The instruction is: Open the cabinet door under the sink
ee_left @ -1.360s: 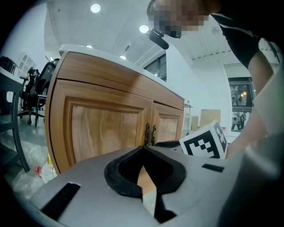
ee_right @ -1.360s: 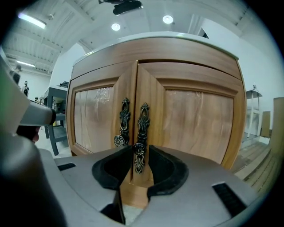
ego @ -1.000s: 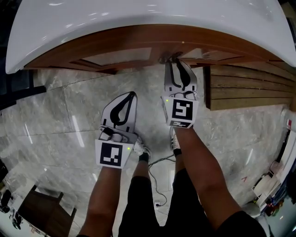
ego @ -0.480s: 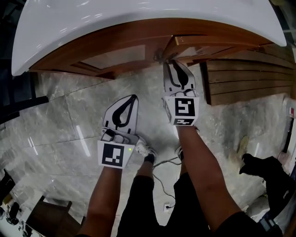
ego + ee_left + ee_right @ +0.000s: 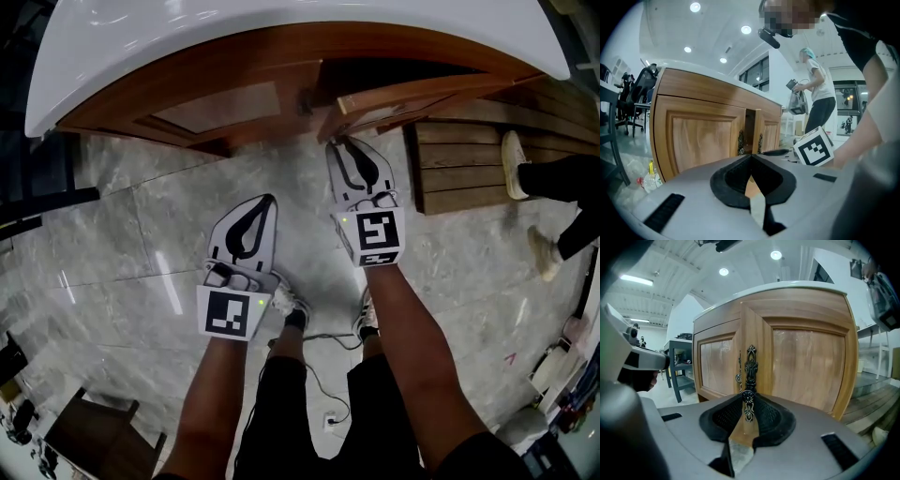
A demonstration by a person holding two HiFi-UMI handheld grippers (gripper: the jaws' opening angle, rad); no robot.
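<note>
Under the white sink top (image 5: 281, 37) stands a wooden cabinet with two doors. The left door (image 5: 220, 108) is closed. Its neighbour, the right door (image 5: 394, 103), stands ajar, with a dark gap beside it. My right gripper (image 5: 337, 143) is shut on this door's ornate metal handle (image 5: 749, 380); the knob sits pinched between the black pads (image 5: 765, 416) of the right gripper (image 5: 748, 399). My left gripper (image 5: 266, 199) hangs shut and empty over the floor, short of the cabinet. The left gripper (image 5: 751, 157) faces both doors (image 5: 701, 136).
A slatted wooden platform (image 5: 469, 159) lies right of the cabinet. Another person's legs and shoes (image 5: 548, 178) are at the right edge, and a person (image 5: 818, 89) stands beyond the cabinet. A cable (image 5: 319, 384) trails on the marble floor. Dark furniture (image 5: 94, 441) sits bottom left.
The right door has swung out from the cabinet as my right gripper drew back with its handle. Another person's feet have come into view at the right. The left gripper has hardly shifted.
</note>
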